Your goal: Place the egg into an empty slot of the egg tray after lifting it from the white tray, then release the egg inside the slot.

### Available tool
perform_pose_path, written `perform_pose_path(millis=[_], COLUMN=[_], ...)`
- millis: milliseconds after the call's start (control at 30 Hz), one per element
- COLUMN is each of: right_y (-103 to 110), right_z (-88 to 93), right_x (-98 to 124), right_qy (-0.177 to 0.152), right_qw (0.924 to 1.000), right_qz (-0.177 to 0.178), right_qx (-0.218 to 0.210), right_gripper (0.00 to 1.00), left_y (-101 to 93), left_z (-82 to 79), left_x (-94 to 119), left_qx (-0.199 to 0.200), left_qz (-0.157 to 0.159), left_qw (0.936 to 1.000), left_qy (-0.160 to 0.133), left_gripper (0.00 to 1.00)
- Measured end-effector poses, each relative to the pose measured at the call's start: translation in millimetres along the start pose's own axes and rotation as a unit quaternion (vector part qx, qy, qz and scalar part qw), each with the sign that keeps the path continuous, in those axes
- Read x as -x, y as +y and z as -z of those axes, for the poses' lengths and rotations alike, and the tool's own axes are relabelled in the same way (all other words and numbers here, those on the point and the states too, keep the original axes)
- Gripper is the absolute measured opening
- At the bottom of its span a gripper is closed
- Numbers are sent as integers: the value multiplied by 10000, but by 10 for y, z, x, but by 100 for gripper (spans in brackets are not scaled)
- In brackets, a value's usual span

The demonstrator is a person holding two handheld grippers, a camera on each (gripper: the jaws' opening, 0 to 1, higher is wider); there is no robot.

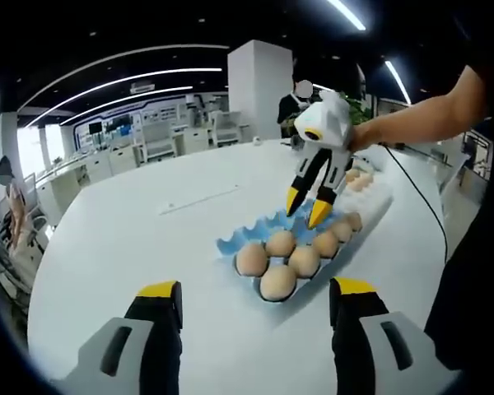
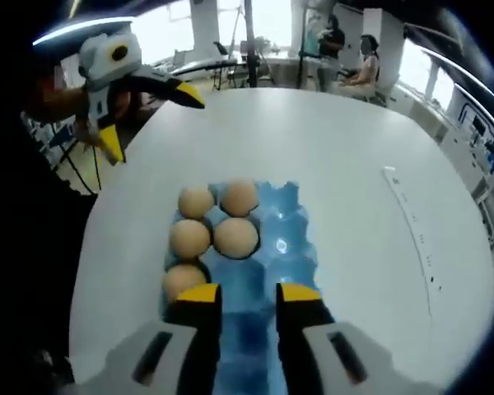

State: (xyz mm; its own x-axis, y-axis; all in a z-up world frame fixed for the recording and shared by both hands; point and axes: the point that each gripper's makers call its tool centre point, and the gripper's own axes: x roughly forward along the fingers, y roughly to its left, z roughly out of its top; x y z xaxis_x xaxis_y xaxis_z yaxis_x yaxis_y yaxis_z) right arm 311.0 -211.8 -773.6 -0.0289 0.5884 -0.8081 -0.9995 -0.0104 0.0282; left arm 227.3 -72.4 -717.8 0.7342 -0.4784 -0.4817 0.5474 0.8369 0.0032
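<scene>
We see both handheld grippers: left gripper and right gripper have grey-white plastic bodies, black jaws, yellow tips. Thin black cable trails from the right one. Person wears a dark short sleeve.

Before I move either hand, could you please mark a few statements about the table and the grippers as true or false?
1. The left gripper has its fingers wide apart and holds nothing. True.
2. The right gripper hangs over the blue egg tray. True.
3. Every slot of the blue egg tray is filled. False: the eggs sit along one side, and bare blue slots show beside them.
4. The right gripper is clamped on an egg. False: its fingers stand apart, and bare blue tray shows between them.
5. The table is black. False: it is white.
</scene>
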Motion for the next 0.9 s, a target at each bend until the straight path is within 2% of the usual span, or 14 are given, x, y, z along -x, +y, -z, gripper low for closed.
perform_pose_path(millis=[333,533,700,867,900], right_y=[38,32,3,-37,-48], right_z=[502,880,1192,1423,1542], right_x=[303,482,696,888,975], right_qy=[292,544,768,934,1037], right_qw=[9991,9966,9932,9893,9870], right_qz=[191,348,570,857,959], right_qx=[-236,-513,-658,-726,-768], right_gripper=[26,26,26,25,25], left_y=[-11,-11,-13,-25,-32], left_z=[-6,-11,-13,-15,-24], left_x=[1,1,3,0,2], left_qx=[-20,-34,-38,-58,-73], left_qz=[22,21,19,25,29], left_qw=[10000,10000,10000,10000,10000], left_qy=[5,13,15,28,26], left_gripper=[73,73,72,72,71])
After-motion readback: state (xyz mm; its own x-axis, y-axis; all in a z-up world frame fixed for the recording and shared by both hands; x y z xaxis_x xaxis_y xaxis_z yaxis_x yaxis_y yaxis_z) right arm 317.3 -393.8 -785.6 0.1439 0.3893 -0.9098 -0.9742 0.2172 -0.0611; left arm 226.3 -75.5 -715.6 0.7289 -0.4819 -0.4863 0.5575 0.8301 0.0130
